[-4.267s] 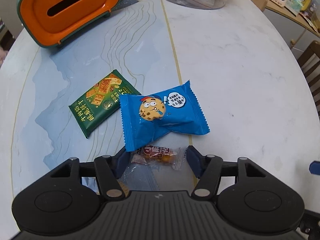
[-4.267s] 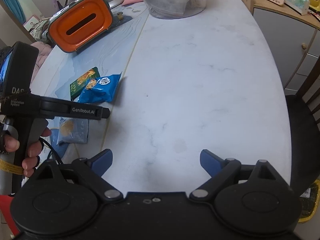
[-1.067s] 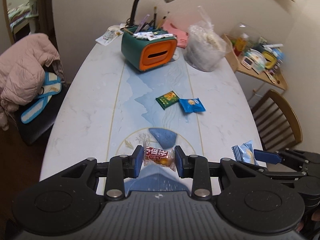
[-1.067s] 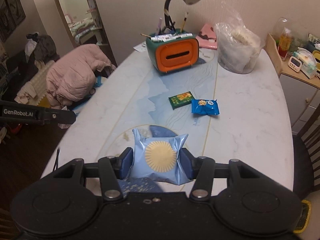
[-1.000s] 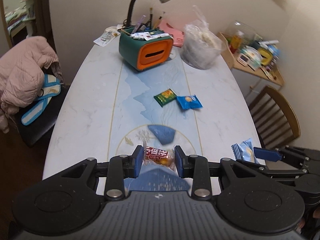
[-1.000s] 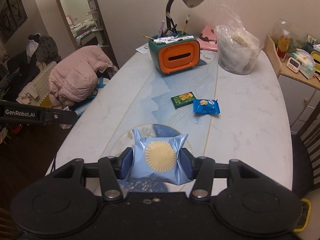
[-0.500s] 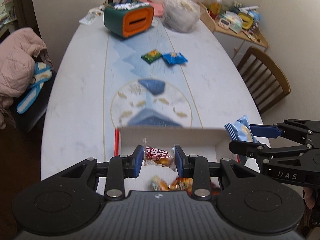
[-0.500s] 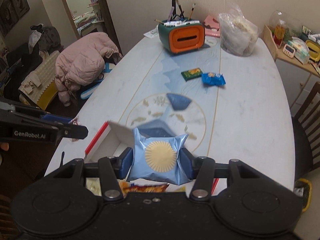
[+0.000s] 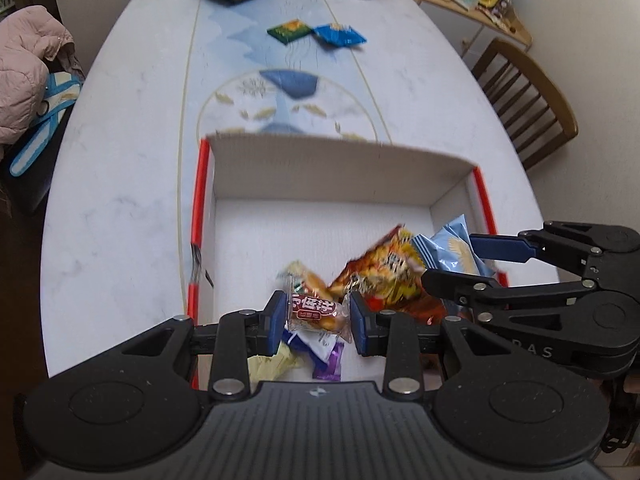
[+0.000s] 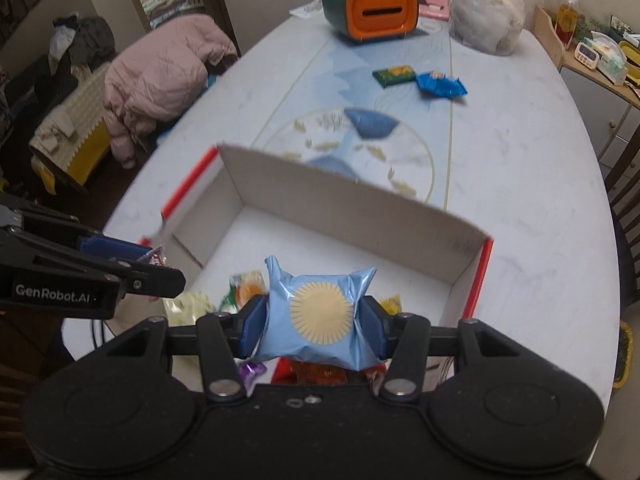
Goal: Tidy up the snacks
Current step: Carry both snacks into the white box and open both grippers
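Snacks (image 9: 316,312) clamped between both fingers (image 9: 275,322)

The left tongs (image 9: 318,316) grip a small red-labelled candy (image 9: 316,312) over the open cardboard box (image 9: 340,168) on the worktop (image 9: 120,184). At the right, the right tongs (image 9: 460,264) clamp a light blue packet (image 9: 456,252) above an orange snack bag (image 9: 380,272). Far back lie a green packet (image 9: 290,31) and a blue cookie packet (image 9: 340,35), touching.
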{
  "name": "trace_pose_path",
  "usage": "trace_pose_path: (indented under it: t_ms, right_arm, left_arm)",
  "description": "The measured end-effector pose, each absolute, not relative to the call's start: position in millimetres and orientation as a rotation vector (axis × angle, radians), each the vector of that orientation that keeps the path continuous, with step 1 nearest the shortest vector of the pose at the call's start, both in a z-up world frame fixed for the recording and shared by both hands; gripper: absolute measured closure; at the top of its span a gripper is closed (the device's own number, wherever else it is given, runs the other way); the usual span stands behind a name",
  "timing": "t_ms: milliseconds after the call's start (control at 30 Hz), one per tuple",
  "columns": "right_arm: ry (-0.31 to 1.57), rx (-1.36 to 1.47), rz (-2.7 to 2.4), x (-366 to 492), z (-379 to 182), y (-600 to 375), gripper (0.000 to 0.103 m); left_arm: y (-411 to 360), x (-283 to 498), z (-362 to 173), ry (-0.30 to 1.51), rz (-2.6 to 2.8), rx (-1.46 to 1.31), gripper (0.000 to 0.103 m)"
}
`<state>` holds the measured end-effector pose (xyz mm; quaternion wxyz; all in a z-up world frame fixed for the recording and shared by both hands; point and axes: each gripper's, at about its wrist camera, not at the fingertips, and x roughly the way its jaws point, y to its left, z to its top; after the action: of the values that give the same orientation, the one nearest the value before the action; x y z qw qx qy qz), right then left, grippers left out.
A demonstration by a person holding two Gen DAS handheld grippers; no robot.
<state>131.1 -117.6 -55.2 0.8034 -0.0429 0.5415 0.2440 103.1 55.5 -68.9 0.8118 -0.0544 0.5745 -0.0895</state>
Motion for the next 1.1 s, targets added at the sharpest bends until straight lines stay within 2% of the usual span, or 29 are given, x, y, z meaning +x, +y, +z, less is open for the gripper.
trace_pose_path:
  t_ms: [433, 767, 867, 1000, 1100]
  right_arm:
    - [1.196, -0.189, 0.509, 122, -93, -110, 0.052]
    - [1.195, -0.223, 0.520, 123, -98, -107, 0.052]
    - [1.199, -0.216, 0.520, 123, -98, -109, 0.049]
    - [1.205, -0.209, 0.522, 124, -99, -109, 0.037]
    - [1.204, -0.197, 0.523, 123, -97, -111, 0.036]
  left_arm:
    - [43, 105, -130, 1.354, -0.169, -0.087, 0.070]
    - [39, 104, -151, 1.393, -0.172, -0.089, 0.069]
    - [40, 105, -152, 1.390, -0.175, -0.096, 0.067]
    - [41, 105, -153, 1.392, -0.180, -0.110, 0.060]
    - [42, 105, -152, 1.390, -0.188, -0.115, 0.056]
